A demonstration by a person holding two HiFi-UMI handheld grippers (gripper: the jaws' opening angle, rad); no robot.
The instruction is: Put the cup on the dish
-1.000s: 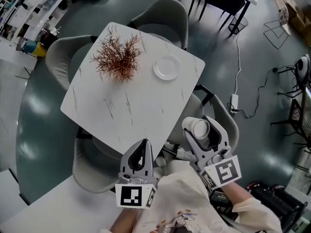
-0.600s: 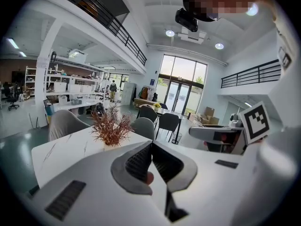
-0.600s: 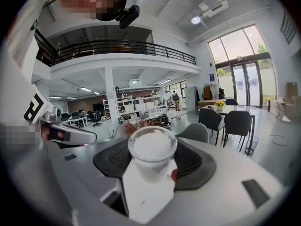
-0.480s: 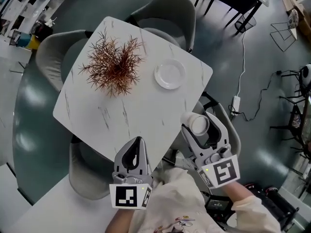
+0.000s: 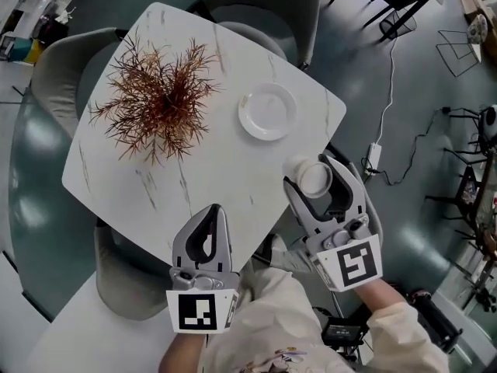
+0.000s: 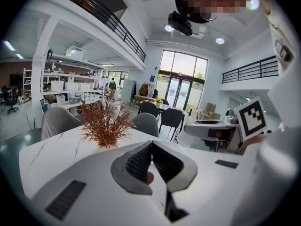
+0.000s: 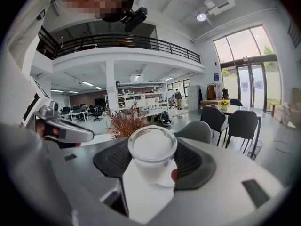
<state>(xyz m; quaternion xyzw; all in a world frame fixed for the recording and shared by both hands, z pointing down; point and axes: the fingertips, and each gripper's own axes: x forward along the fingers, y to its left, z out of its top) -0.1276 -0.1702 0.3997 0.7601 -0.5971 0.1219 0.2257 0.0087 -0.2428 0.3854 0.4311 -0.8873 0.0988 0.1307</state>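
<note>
A white cup (image 5: 315,179) sits upright between the jaws of my right gripper (image 5: 312,171), which is shut on it, at the near right edge of the white marble table (image 5: 217,169). In the right gripper view the cup (image 7: 151,155) fills the gap between the dark pads of the right gripper (image 7: 153,166). The white round dish (image 5: 268,111) lies bare on the table, beyond the cup and slightly left. My left gripper (image 5: 211,214) hovers over the table's near corner, shut with nothing in it. The left gripper (image 6: 151,160) shows its pads pressed together.
A spiky red-brown plant (image 5: 155,99) stands on the table's left half, left of the dish. Grey chairs (image 5: 268,6) ring the table. A white cable and power strip (image 5: 374,155) lie on the floor to the right.
Both grippers have come forward toward the table. The cup in the right gripper now sits at the table's edge, closer to the dish. The left gripper stays shut.
</note>
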